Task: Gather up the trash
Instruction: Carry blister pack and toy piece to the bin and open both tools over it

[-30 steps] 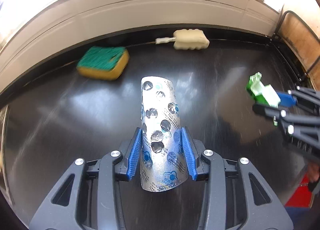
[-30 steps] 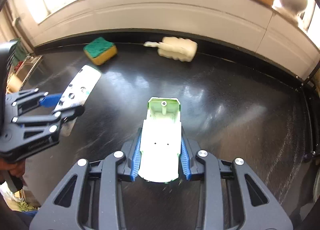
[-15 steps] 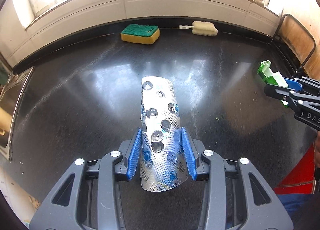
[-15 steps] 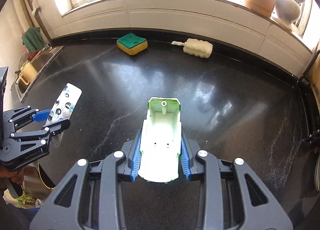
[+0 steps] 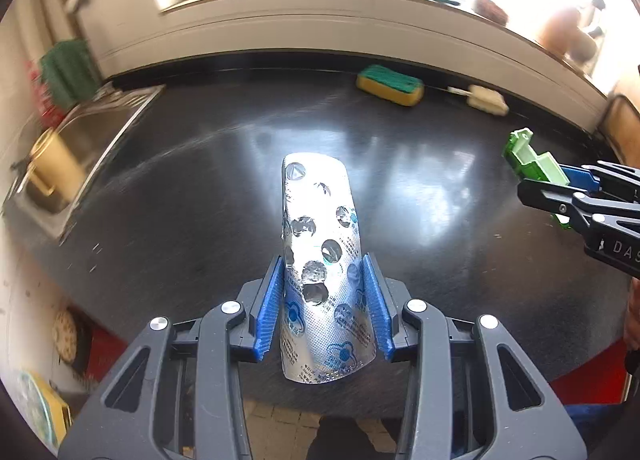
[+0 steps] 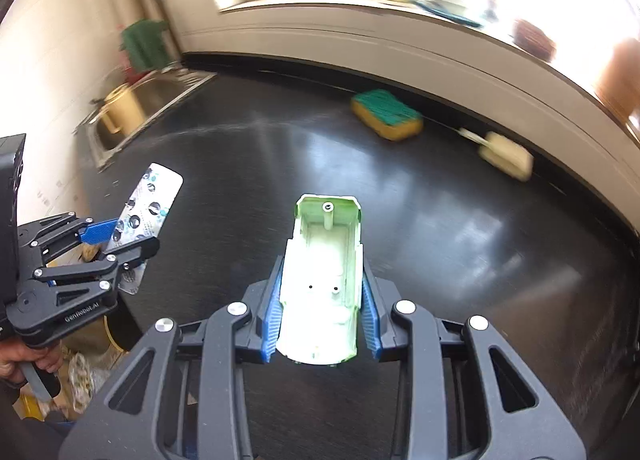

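You have one silver foil blister pack point(image 5: 324, 280), one pale green plastic shell point(image 6: 323, 280), one yellow sponge with a green scrub top point(image 5: 390, 84), one cream brush point(image 5: 486, 100), two tongs.

My left gripper point(image 5: 325, 302) fills the lower centre of its own view, blue ribbed pads point(image 5: 267, 308) clamped on a silver foil blister pack point(image 5: 320, 272). My right gripper point(image 6: 320, 302), likewise low and centred, pinches a pale green plastic shell point(image 6: 324, 280). My hand point(image 6: 24, 364) shows at lower left.
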`<state>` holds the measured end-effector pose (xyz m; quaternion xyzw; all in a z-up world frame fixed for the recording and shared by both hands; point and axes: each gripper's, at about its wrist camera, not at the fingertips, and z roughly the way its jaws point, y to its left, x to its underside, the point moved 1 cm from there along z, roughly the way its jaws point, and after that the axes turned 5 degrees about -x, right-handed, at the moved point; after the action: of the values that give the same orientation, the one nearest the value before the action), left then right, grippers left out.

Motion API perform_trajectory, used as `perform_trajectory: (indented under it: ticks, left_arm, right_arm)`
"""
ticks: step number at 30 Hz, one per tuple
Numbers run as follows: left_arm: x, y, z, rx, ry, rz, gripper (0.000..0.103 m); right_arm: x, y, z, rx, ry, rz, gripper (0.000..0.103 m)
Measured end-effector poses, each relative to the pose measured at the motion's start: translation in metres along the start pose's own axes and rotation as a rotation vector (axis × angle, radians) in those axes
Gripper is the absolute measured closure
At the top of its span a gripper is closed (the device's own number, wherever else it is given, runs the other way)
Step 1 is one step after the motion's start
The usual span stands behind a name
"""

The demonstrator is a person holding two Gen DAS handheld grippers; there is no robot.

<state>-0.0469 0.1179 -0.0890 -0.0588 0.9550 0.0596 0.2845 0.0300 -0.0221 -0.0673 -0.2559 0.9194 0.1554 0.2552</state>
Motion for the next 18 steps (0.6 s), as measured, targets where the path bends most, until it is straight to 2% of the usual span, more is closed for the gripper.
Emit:
perform_trajectory:
  ticks: [8,14,18]
  left_arm:
    - [0.070,0.093,-0.029,-0.175,0.029,-0.219,0.064]
    - [0.139,0.159,-0.045,-0.269,0.072,-0.394,0.064]
    - [0.179,0.191,-0.047,-0.318,0.113,-0.473,0.064]
  right_arm:
    - [-0.026,0.134,0.051,-0.238,0.086,-0.233,0.069]
    - [-0.016,0.235,0.089,-0.391,0.195,-0.397,0.069]
    - [-0.002,0.293,0.113,-0.463,0.268,-0.476,0.069]
